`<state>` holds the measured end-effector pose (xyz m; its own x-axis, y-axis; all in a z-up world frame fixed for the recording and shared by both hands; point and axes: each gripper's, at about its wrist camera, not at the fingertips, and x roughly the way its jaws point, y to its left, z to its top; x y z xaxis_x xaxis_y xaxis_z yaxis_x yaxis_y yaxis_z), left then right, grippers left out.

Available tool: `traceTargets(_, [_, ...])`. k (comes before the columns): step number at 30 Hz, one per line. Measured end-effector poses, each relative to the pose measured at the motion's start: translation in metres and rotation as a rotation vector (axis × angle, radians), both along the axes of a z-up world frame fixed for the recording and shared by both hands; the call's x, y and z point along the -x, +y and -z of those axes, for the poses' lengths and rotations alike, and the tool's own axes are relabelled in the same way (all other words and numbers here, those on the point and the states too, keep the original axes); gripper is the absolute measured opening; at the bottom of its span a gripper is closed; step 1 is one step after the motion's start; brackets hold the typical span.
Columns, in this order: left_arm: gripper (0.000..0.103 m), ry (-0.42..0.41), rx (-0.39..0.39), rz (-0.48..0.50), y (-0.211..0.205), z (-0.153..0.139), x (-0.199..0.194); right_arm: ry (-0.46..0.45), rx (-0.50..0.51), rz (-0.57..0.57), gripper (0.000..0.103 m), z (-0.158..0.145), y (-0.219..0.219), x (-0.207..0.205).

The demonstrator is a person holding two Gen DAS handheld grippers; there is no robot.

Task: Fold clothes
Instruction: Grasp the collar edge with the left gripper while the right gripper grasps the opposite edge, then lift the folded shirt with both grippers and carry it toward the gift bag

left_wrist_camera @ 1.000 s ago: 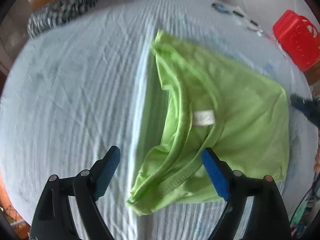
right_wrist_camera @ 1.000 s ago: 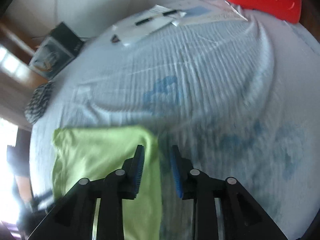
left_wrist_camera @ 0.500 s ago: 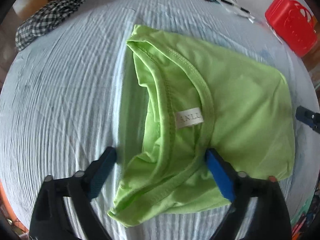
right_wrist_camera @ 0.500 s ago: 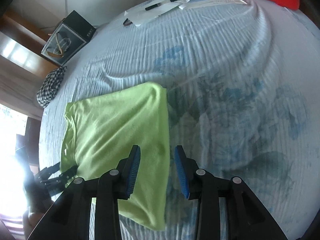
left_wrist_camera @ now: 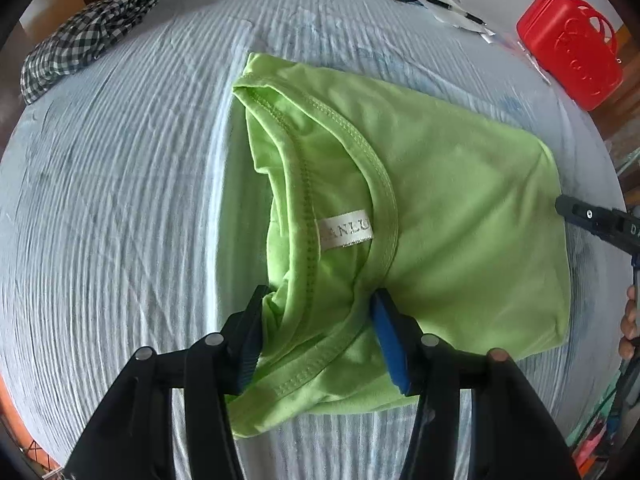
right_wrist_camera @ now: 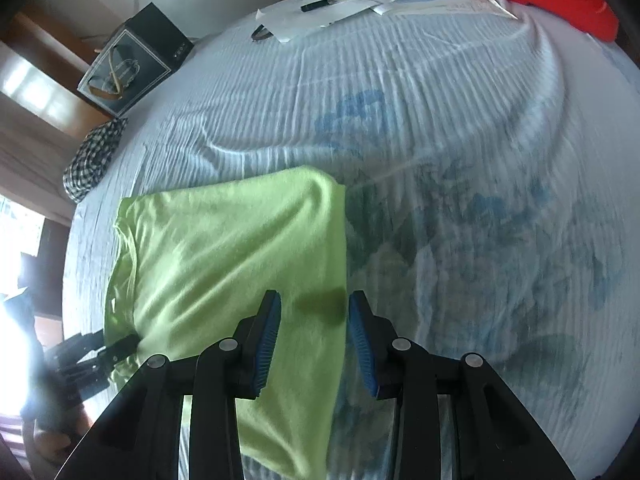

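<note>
Pale blue ribbed bedsheet (left_wrist_camera: 120, 200) carries a folded lime-green cotton T-shirt (left_wrist_camera: 460, 208), lying flat mid-bed. Left gripper (left_wrist_camera: 316, 328), spread wide a second ago, is closing, bunched collar fabric between its pads. Right gripper (right_wrist_camera: 314, 320) stays part-spread over the shirt's far edge, pinching nothing. Red plastic basket (left_wrist_camera: 572, 48) sits beyond.

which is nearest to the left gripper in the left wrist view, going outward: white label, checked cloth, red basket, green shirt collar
From the left gripper:
1. green shirt collar, between its closing jaws
2. white label, just beyond, inside the neckline
3. checked cloth, far upper left, and red basket, far upper right: too close to call
</note>
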<state>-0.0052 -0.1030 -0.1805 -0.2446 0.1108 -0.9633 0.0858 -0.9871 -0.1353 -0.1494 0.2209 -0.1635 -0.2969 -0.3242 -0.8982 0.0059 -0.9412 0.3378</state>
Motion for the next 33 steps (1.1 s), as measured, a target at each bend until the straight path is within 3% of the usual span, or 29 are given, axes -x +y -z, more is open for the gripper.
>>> traceTargets(4, [0.039,-0.001,-0.001,0.009,0.009,-0.005,0.005,0.014,-0.027,-0.010,0.036,0.003,-0.002,0.011])
traceTargets(9, [0.038,-0.002,-0.011,0.017,0.007,-0.005,0.006,0.018,-0.064,-0.088,0.034,0.010,-0.023,0.022])
traceTargets(12, [0.034,0.001,-0.015,0.027,0.009,-0.006,0.006,0.030,-0.121,-0.163,0.027,0.006,-0.043,0.017])
traceTargets(19, [0.034,0.009,-0.014,0.027,0.011,-0.006,0.007,-0.043,-0.055,-0.121,0.022,0.011,-0.027,0.027])
traceTargets(23, [0.034,0.009,-0.016,0.023,0.012,-0.006,0.009,-0.069,-0.089,-0.140,0.022,0.011,-0.033,0.030])
traceTargets(26, [0.028,0.014,-0.011,0.024,0.014,-0.007,0.008,-0.071,-0.133,-0.139,0.020,0.010,-0.036,0.025])
traceTargets(28, [0.028,0.026,-0.010,0.028,0.014,-0.005,0.007,-0.032,-0.190,-0.164,0.018,0.009,-0.044,0.015])
traceTargets(33, [0.028,0.067,-0.016,0.045,0.015,-0.006,0.008,-0.002,-0.212,-0.161,0.015,0.008,-0.046,0.011])
